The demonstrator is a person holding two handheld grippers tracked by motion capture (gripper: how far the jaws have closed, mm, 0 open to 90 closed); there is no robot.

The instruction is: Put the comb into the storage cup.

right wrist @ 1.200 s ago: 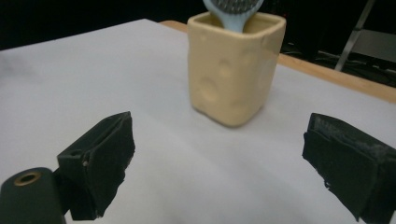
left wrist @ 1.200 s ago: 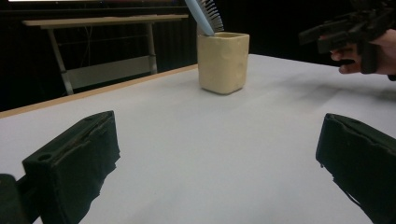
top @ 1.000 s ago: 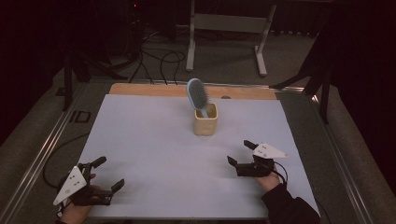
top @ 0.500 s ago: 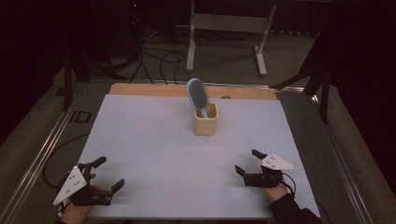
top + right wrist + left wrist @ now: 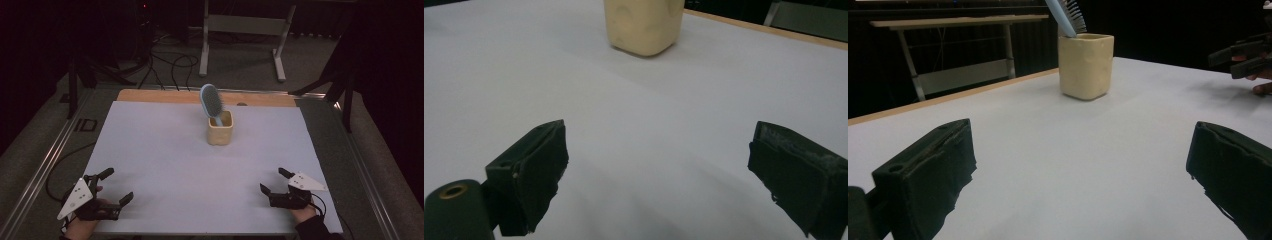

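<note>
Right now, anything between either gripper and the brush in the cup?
Nothing visible. The brush stands tilted in the cream cup at the far middle. Bare white table lies between it and the left gripper and right gripper, both open.

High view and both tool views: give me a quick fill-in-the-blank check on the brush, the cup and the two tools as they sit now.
1. The hairbrush stands handle-down inside the ____.
2. The jaws of the left tool are spread ____, with nothing between them.
3. The right tool is ____ from the cream cup, near the table's front edge.
4. The hairbrush leans toward the table's ____ side in the high view.

Missing words: cup; open; apart; left
</note>
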